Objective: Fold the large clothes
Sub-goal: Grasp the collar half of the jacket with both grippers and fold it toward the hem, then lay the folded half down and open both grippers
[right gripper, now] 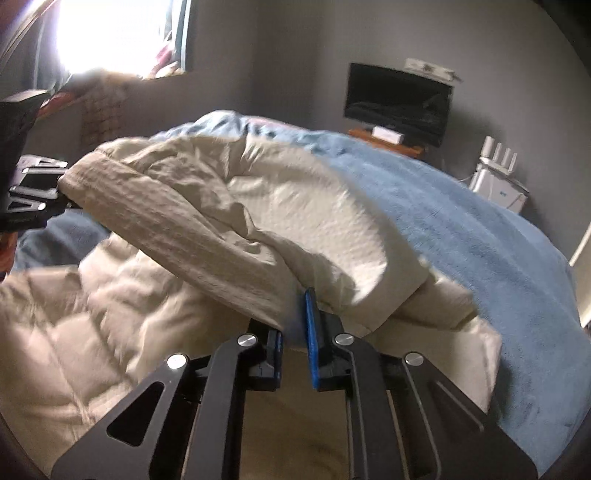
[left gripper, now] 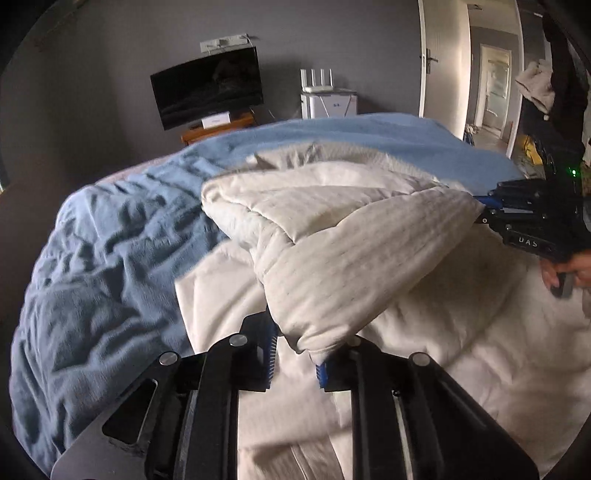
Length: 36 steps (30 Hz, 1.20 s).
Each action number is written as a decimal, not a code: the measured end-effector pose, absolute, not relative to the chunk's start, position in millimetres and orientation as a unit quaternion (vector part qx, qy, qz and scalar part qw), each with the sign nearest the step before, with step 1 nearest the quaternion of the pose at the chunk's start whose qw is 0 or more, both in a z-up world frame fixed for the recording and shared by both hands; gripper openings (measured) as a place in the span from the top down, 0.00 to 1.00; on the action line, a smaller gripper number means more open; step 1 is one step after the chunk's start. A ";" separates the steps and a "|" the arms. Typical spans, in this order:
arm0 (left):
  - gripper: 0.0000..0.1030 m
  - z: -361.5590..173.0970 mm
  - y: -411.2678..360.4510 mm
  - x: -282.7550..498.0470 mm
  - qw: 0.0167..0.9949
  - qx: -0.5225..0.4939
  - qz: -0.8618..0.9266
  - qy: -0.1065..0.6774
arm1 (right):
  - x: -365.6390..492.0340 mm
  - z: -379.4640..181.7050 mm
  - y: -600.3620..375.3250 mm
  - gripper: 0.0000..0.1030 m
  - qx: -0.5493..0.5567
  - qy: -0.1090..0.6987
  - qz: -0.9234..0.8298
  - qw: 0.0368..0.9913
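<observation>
A large cream quilted garment (left gripper: 332,236) lies on a bed with a blue blanket (left gripper: 110,258). My left gripper (left gripper: 295,350) is shut on one corner of the garment's raised edge. My right gripper (right gripper: 293,325) is shut on the other corner; it also shows in the left wrist view (left gripper: 484,210) at the right. The left gripper shows at the left edge of the right wrist view (right gripper: 62,192). The held edge (right gripper: 184,206) hangs lifted between both grippers, above the rest of the garment (right gripper: 74,314) on the bed.
A dark TV (left gripper: 207,88) on a wooden stand is against the grey wall beyond the bed. A white cabinet with a router (left gripper: 325,99) stands beside it. An open door (left gripper: 491,81) is at the right. A bright window (right gripper: 110,33) is at the left.
</observation>
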<state>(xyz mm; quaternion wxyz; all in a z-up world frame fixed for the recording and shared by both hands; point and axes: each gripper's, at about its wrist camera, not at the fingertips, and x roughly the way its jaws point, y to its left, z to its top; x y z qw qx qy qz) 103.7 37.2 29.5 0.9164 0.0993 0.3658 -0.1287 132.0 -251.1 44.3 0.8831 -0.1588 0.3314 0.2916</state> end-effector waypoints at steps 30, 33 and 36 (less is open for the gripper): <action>0.11 -53.6 53.8 154.9 0.869 0.027 -0.159 0.467 | 137.4 31.0 -285.5 0.20 -0.067 0.394 0.353 0.846; 0.09 -54.7 53.1 155.3 0.872 0.033 -0.156 0.463 | 146.7 39.6 -290.8 0.20 -0.018 0.390 0.329 0.859; 0.09 -56.9 49.6 153.8 0.874 0.050 -0.151 0.458 | 150.5 36.1 -275.5 0.20 -0.023 0.391 0.301 0.870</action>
